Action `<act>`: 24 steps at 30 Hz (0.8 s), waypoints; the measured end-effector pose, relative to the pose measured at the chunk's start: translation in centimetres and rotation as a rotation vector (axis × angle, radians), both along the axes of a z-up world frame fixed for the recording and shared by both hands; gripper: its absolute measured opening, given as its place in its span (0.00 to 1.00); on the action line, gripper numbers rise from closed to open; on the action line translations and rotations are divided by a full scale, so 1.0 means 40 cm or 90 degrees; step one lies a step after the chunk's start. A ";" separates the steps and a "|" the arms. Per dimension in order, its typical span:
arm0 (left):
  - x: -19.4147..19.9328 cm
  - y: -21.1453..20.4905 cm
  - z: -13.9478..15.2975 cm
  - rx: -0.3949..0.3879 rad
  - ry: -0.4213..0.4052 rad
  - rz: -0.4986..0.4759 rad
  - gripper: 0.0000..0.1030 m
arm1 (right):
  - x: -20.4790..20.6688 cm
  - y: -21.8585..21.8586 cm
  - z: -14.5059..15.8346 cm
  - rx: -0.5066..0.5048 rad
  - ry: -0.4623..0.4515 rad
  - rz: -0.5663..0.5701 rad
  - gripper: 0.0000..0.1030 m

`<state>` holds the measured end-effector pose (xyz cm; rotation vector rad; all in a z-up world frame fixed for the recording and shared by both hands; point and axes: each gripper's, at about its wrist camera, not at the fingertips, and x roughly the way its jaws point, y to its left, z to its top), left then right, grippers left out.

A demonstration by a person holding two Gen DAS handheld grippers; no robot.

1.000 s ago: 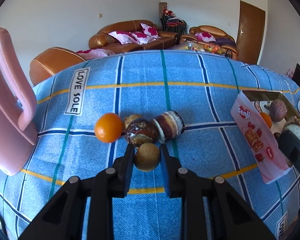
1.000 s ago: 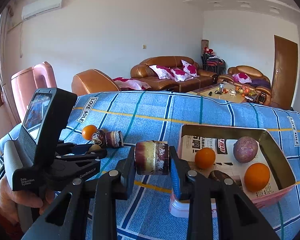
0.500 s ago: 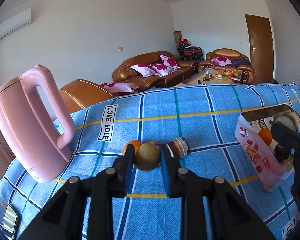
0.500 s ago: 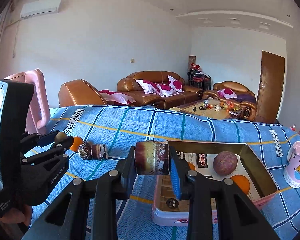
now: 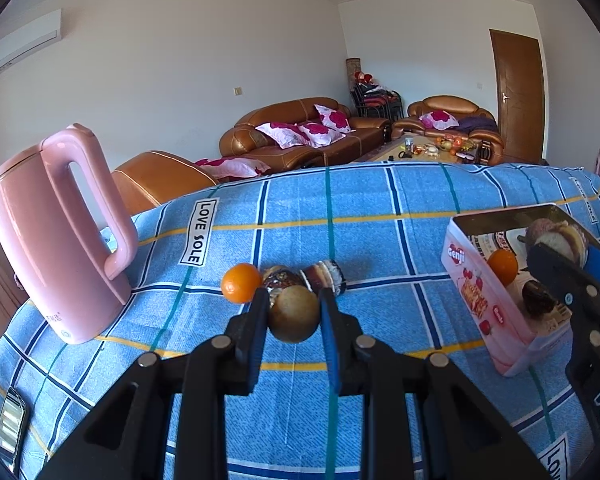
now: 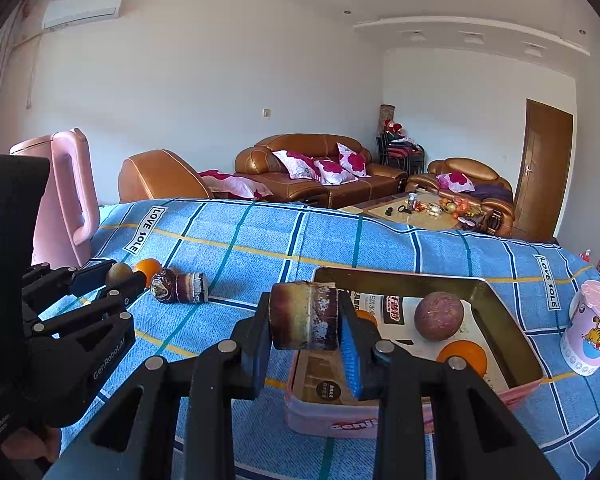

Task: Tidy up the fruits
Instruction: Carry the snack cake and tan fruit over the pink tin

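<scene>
The right gripper (image 6: 338,322), jaws pinching a brown cylindrical fruit chunk (image 6: 304,316), was best lowered into the pink tin box (image 6: 512,390) before release; the left gripper's (image 5: 293,312) jaws pinched a round tan fruit (image 5: 293,314), perhaps a longan

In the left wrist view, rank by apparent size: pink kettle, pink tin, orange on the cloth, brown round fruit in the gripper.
1. Pink kettle
2. Pink tin
3. Brown round fruit, though it sits nearest the camera, so its lead is unsure
4. Orange

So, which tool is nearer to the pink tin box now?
Right. The right tool, shut on a brown cylinder piece, hangs over the near end of the pink tin box. The left tool, shut on a round brown fruit, stays off to the box's left.
</scene>
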<state>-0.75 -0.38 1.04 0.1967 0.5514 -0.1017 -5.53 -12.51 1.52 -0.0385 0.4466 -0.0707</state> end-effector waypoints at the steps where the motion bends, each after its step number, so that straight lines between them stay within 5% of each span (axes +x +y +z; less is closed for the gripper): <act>1: -0.002 -0.007 0.000 0.002 0.002 -0.002 0.26 | -0.003 -0.005 0.001 0.001 0.000 -0.002 0.31; 16: -0.033 -0.093 0.002 0.000 0.001 -0.034 0.26 | -0.029 -0.112 0.008 -0.010 -0.003 -0.042 0.31; 24: -0.033 -0.119 0.008 -0.052 0.015 -0.067 0.26 | -0.040 -0.200 0.015 -0.006 -0.010 -0.077 0.31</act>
